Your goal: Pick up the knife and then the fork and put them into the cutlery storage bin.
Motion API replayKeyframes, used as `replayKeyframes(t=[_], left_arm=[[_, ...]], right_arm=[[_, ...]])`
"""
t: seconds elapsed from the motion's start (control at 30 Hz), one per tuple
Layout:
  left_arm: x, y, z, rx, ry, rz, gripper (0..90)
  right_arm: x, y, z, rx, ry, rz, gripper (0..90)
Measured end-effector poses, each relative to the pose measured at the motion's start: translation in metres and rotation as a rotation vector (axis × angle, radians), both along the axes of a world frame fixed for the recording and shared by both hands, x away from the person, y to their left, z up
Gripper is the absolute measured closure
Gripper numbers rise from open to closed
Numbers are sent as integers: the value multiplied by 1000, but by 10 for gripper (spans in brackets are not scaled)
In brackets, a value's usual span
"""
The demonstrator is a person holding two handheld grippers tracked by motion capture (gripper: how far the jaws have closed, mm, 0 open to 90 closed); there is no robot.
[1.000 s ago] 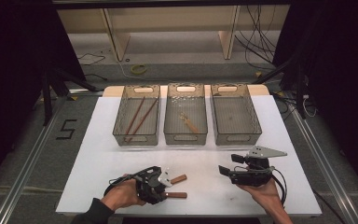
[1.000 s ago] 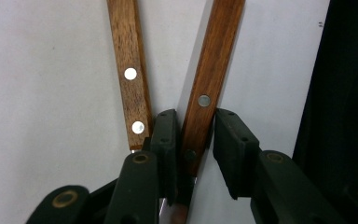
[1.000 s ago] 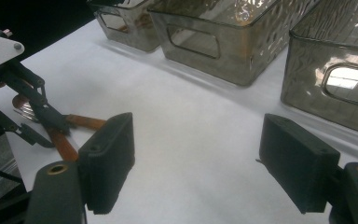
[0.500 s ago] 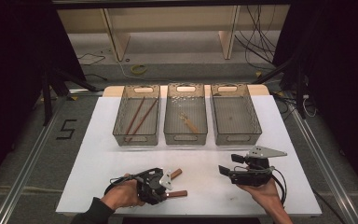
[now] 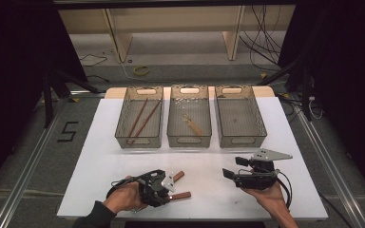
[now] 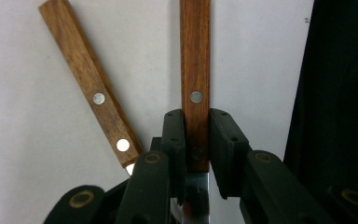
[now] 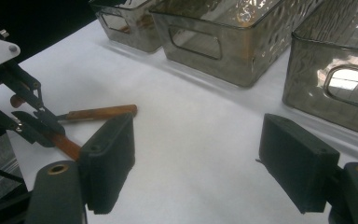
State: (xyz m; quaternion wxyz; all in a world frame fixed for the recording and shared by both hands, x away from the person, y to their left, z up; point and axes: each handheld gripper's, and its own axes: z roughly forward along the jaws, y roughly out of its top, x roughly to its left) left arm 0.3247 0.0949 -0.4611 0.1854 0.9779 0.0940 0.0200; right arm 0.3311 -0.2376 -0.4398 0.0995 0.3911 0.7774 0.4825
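Jaws of the left gripper (image 6: 196, 140) pinch a brown wooden-handled knife (image 6: 195, 70) at its handle, ready for lifting; the right gripper (image 7: 196, 154) waits open, empty.

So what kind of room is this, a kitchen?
Probably not a kitchen; more likely a lab or workshop for recording. A white table stands among dark curtains, loose cables trail on the floor, and three clear bins sit in a row as if set up for sorting.
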Motion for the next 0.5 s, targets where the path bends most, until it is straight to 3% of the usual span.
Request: replayKeyframes(t=[0.17, 0.5], left_arm=[[0, -1, 8, -25, 3, 3, 764], [-2, -8, 20, -55, -6, -13, 765]], right_arm=[[-1, 2, 0, 4, 5, 7, 275], [-5, 18, 5, 5, -8, 95, 273]])
